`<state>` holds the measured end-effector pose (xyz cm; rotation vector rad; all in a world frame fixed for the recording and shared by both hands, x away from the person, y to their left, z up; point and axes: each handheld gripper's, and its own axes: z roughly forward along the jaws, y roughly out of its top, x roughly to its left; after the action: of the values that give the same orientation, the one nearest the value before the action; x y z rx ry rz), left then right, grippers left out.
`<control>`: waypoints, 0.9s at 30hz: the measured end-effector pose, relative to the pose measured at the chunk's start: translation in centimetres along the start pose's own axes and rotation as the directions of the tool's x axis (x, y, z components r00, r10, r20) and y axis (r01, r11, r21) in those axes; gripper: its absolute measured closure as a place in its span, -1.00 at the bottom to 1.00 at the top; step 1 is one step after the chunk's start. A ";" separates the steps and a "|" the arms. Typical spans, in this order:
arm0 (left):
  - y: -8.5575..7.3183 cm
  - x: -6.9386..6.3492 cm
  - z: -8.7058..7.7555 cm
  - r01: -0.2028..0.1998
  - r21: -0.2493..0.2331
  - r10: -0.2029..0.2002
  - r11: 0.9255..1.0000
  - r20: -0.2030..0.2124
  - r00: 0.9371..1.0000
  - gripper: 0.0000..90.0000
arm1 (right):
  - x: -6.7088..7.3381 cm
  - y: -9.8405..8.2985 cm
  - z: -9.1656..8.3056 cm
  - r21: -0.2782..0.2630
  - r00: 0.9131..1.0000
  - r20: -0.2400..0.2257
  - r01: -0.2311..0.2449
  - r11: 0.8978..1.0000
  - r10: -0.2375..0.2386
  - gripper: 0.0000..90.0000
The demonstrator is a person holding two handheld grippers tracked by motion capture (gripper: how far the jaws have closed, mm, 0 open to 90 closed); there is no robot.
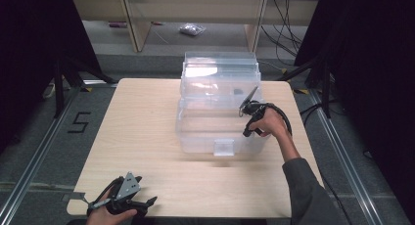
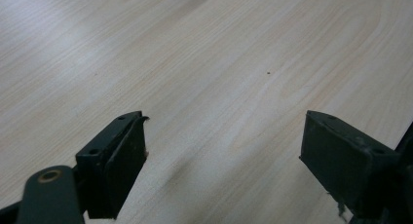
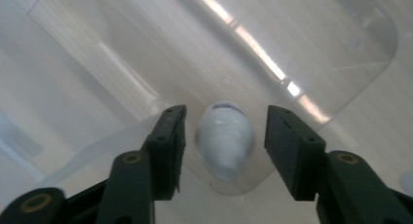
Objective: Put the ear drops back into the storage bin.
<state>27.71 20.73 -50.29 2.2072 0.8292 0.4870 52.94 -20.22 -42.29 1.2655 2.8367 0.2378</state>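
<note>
Pale wood-grain table (image 1: 147, 137) stands on a grey floor with dark curtains at both sides, and a clear plastic storage box (image 1: 220, 112), its lid tipped up at the far side, sits a little right of the table's middle. The right gripper (image 1: 248, 107) hangs over the box's right wall, pointing down into it. In the right gripper view its claw is partly open, and a small white object (image 3: 225, 141), rounded and blurred, perhaps a little bottle or bulb, lies between the black pads with a gap on each side, so nothing is gripped. It appears to be dropping or resting near the box's right corner; which of the two I cannot tell.

The step in hand looks like a release into the box. To do it well, keep the hand steady above the opening and draw straight up so neither jaw catches the white object or the wall. Avoid sweeping sideways against the thin plastic, which would likely shift the light box.

The left gripper (image 1: 125, 198) rests at the near left edge of the table, its claw wide open over bare wood and holding nothing; it can stay there.
</note>
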 end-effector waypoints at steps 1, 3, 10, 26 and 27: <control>0.0 0.0 0.0 0.000 -0.001 0.000 1.000 0.001 1.000 -0.64 | 0.1 0.0 -0.4 0.000 1.000 0.012 -0.016 1.000 0.016 0.04; 0.0 0.0 0.0 0.000 0.001 0.000 1.000 0.001 1.000 -0.64 | 0.1 -0.1 -1.1 -0.030 1.000 0.012 -0.012 0.999 0.012 -0.05; 0.0 0.1 0.1 0.004 0.003 -0.004 1.000 0.000 1.000 -0.64 | 0.2 -0.5 -3.3 -0.125 1.000 0.022 0.016 0.992 -0.013 -0.22; 0.0 0.1 0.0 0.002 0.001 -0.002 1.000 0.004 1.000 -0.64 | 1.8 -1.9 -5.4 -0.210 1.000 0.020 0.009 0.978 -0.005 -0.38; 0.0 0.1 0.0 0.016 0.007 -0.016 1.000 0.008 1.000 -0.64 | 1.9 -2.0 -5.5 -0.219 1.000 0.009 0.007 0.976 -0.005 -0.38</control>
<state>27.76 20.78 -50.34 2.2057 0.8446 0.4677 49.75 -20.79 -37.11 1.2088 2.7141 0.5272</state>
